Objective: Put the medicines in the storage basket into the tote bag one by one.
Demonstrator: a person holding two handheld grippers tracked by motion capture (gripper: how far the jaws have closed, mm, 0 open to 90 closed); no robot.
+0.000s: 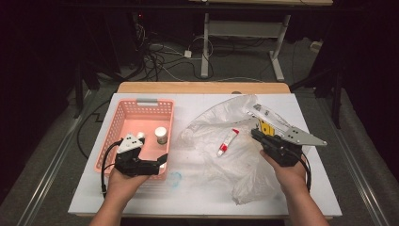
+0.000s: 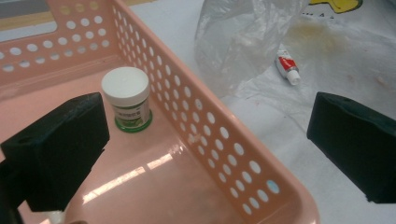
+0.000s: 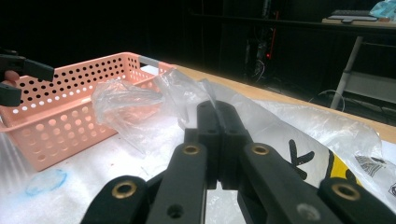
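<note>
A pink perforated basket [image 1: 141,106] stands at the table's left and holds a white-lidded jar [image 1: 161,135] with a green label [image 2: 127,98] and a small pale object [image 1: 140,135]. My left gripper [image 1: 153,155] hangs open over the basket's near right corner; in the left gripper view [image 2: 205,154] one jaw is above the basket floor and the other above the table, with the basket wall [image 2: 196,126] between them. A red-and-white tube [image 1: 227,141] lies on a clear plastic bag [image 1: 211,127]. My right gripper [image 1: 256,134] is shut on the bag's film [image 3: 187,93], jaws together [image 3: 217,109].
The bag spreads over the right half of the white table top [image 1: 197,193], with yellow and black print near my right gripper. A faint blue smudge [image 1: 175,179] marks the surface by the basket's front corner. Beyond the far edge are dark floor, cables and desk legs.
</note>
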